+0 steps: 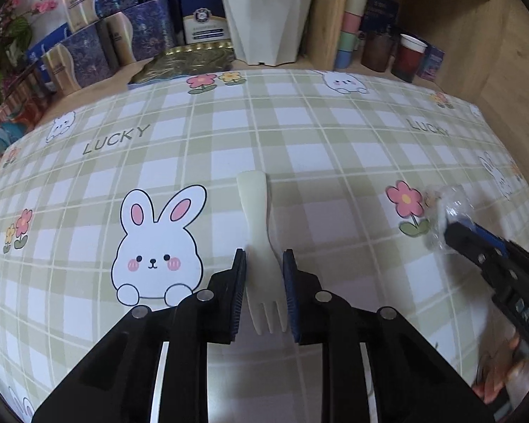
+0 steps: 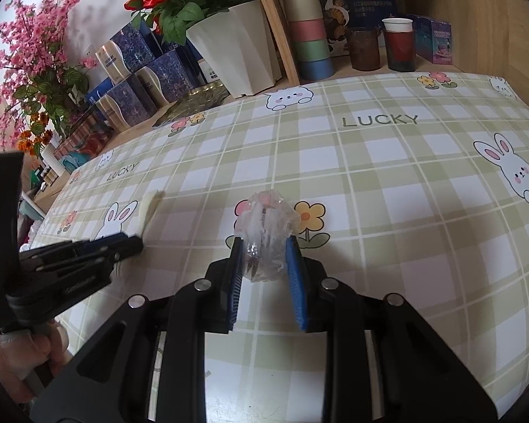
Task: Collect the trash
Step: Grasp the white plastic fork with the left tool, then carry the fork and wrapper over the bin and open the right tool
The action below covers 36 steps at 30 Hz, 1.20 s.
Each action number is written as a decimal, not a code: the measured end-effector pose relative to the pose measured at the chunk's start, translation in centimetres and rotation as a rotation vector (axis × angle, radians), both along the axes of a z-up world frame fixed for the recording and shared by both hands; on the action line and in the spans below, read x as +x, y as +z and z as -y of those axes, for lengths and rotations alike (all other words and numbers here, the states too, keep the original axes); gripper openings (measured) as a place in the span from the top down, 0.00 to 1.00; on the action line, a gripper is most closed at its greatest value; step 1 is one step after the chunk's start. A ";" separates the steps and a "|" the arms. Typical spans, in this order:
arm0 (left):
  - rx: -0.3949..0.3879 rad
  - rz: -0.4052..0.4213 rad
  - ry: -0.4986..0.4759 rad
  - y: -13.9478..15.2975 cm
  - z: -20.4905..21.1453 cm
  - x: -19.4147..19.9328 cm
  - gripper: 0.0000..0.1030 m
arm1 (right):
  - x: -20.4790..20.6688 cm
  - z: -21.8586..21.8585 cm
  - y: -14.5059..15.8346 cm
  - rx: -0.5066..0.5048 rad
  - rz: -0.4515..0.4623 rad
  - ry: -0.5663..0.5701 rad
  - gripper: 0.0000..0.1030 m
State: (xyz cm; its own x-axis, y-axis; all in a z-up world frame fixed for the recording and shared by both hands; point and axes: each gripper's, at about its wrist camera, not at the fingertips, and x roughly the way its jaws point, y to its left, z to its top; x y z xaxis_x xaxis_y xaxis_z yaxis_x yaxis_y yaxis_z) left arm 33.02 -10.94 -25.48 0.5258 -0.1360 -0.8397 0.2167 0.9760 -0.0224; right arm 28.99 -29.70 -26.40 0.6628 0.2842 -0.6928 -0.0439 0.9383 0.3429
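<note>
**A:** What does the left wrist view show?

**B:** The left gripper [image 1: 263,271] is low over a worktop [image 1: 335,134] covered in a green checked cloth printed with rabbits and flowers. A pale plastic fork [image 1: 261,246] lies flat on the cloth between the jaws, tines toward the camera and handle pointing away. The jaws are spread, with a gap on each side of the fork, so nothing is pinched yet.

**A:** And the right side?

**B:** The right gripper [image 2: 264,246] has its jaws around a crumpled clear plastic wrapper [image 2: 266,232]. Both blue pads look to be in contact with it. Whether the wrapper is lifted off the cloth or sitting on it, I cannot tell.

**A:** So which step is this?

**B:** My reading: the pick-up stage, with both pieces of trash lined up at once. The wrapper appears gripped; the fork is framed but not taken.

**A:** What does the next move need?

**B:** Probably the left jaws closing squarely on the fork's narrow neck. It is thin and flat against the cloth, so the pads would need to sit very low or they may slide over it. No bin shows in either view, so where the trash goes cannot be said.

**A:** Anything else nearby?

**B:** A white plant pot [image 1: 268,17] and stacked cups [image 2: 306,24] stand at the back, well apart from both grippers.
</note>
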 end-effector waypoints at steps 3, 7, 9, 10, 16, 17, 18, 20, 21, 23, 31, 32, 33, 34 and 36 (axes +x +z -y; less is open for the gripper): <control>-0.039 0.026 -0.034 0.6 -1.2 -1.3 0.80 | 0.1 0.2 -0.1 0.010 -0.007 -0.012 0.74; -0.113 0.019 -0.028 1.5 -3.1 -2.7 0.80 | -0.1 0.2 -0.1 0.008 0.000 -0.011 0.74; -0.124 0.026 -0.029 2.2 -3.7 -3.5 0.80 | -0.1 0.1 0.0 -0.001 0.001 -0.007 0.74; -0.129 0.028 -0.031 2.5 -4.0 -3.9 0.80 | -0.1 0.0 0.0 -0.005 0.001 -0.004 0.74; -0.163 0.047 -0.017 4.7 -5.9 -6.6 0.80 | -1.1 -0.9 0.7 -0.011 0.006 0.016 0.74; -0.171 0.054 -0.016 5.2 -6.3 -7.2 0.80 | -1.4 -1.1 0.8 -0.001 0.003 0.019 0.74; -0.175 0.060 -0.015 5.5 -6.6 -7.8 0.80 | -2.1 -1.4 1.0 0.017 0.000 0.025 0.74; -0.180 0.068 -0.016 6.3 -7.1 -9.0 0.80 | -3.4 -2.1 1.3 0.031 0.006 0.038 0.74; -0.182 0.072 -0.015 6.6 -7.5 -9.6 0.80 | -4.4 -2.6 1.7 0.036 0.015 0.049 0.74; -0.190 0.079 -0.014 7.4 -8.3 -11.2 0.80 | -5.9 -3.2 2.3 0.040 0.029 0.062 0.74; -0.200 0.106 -0.023 9.3 -10.2 -17.3 0.80 | -12.7 -5.3 4.4 0.060 0.048 0.100 0.74; -0.203 0.106 -0.028 9.5 -10.4 -18.3 0.80 | -13.4 -5.5 4.5 0.063 0.049 0.101 0.74; -0.206 0.107 -0.030 9.7 -10.5 -19.0 0.80 | -14.3 -5.7 4.7 0.067 0.050 0.104 0.74; -0.208 0.108 -0.034 9.9 -10.6 -19.7 0.80 | -15.2 -5.9 4.8 0.070 0.049 0.107 0.74; -0.217 0.111 -0.042 10.2 -10.8 -21.3 0.80 | -16.9 -6.4 5.1 0.077 0.049 0.113 0.74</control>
